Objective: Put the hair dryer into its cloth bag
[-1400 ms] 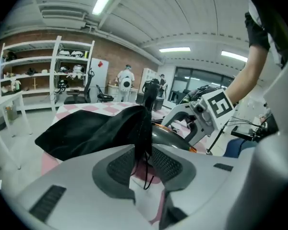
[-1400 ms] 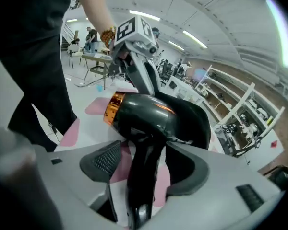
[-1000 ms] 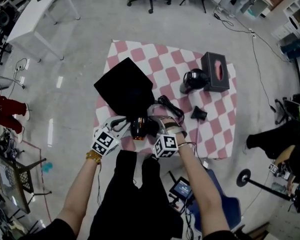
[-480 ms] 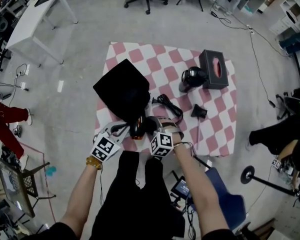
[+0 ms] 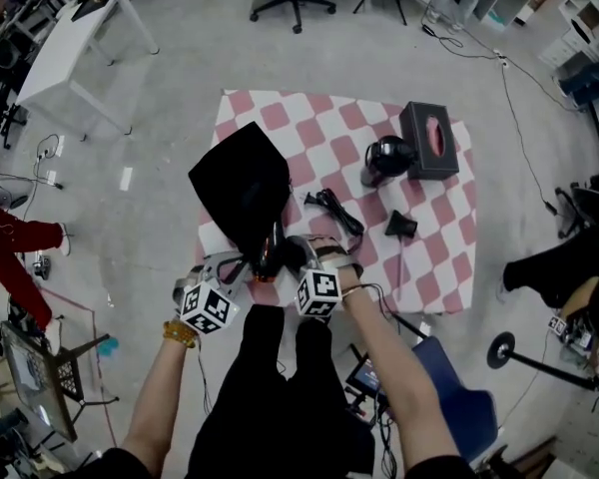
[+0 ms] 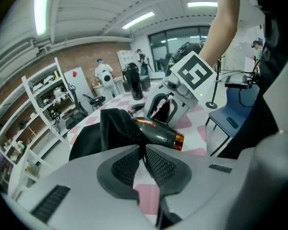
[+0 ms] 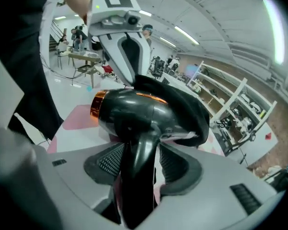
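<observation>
A person stands over a pink-and-white checked mat [image 5: 419,257] on the floor, with a gripper in each hand. The dryer [image 7: 134,111] is at the mat's near edge. One end of it is inside the mouth of the black bag [image 5: 242,188], and its orange-ringed end pokes out toward the person. The bag stretches away to the far left.

The jaws of the right gripper [image 7: 139,150] have just been closing. They now clamp the dryer's handle and stand fairly wide around it. The jaws of the left gripper [image 6: 144,150] have also just been closing and now nearly meet, pinching a fold of the bag's rim just beside the dryer's barrel.

The dryer looks like rigid, glossy plastic, so it is probably slippery and top-heavy. The handle, gripped close to the barrel, seems the safest hold to stop it swinging. The bag looks soft, limp and light. Its mouth will likely collapse unless the rim is held up, so the hem is the place to pinch.

A black cord [image 5: 329,208] lies on the mat just beyond. It probably trails from the dryer and could snag.
</observation>
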